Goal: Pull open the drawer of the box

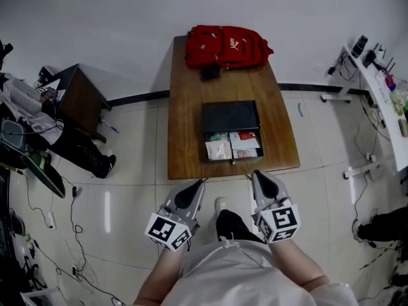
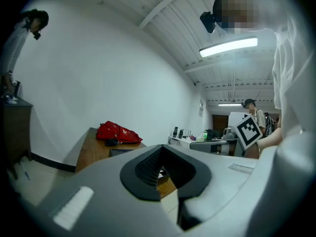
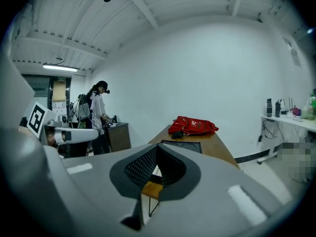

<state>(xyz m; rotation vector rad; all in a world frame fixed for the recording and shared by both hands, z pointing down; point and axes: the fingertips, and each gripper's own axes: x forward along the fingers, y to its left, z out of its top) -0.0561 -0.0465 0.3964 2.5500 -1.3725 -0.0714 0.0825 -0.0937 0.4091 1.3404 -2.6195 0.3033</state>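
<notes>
A black box (image 1: pixel 230 116) lies on the wooden table (image 1: pixel 185 107), and its drawer (image 1: pixel 233 146) stands pulled out toward me, showing packets and cards inside. Both grippers hang in front of the table's near edge, apart from the box. The left gripper (image 1: pixel 199 183) is shut and holds nothing, its tips just short of the table edge. The right gripper (image 1: pixel 255 174) is also shut and empty, below the drawer's front. In the left gripper view the left gripper (image 2: pixel 161 147) points toward the box (image 2: pixel 121 151). In the right gripper view the right gripper (image 3: pixel 157 147) points at the box (image 3: pixel 186 144).
A red backpack (image 1: pixel 226 46) lies at the table's far end. A dark cabinet (image 1: pixel 80 97) and a person (image 1: pixel 25 101) are at the left. A white bench (image 1: pixel 382 88) with bottles runs along the right wall. Cables trail on the tiled floor (image 1: pixel 64 234).
</notes>
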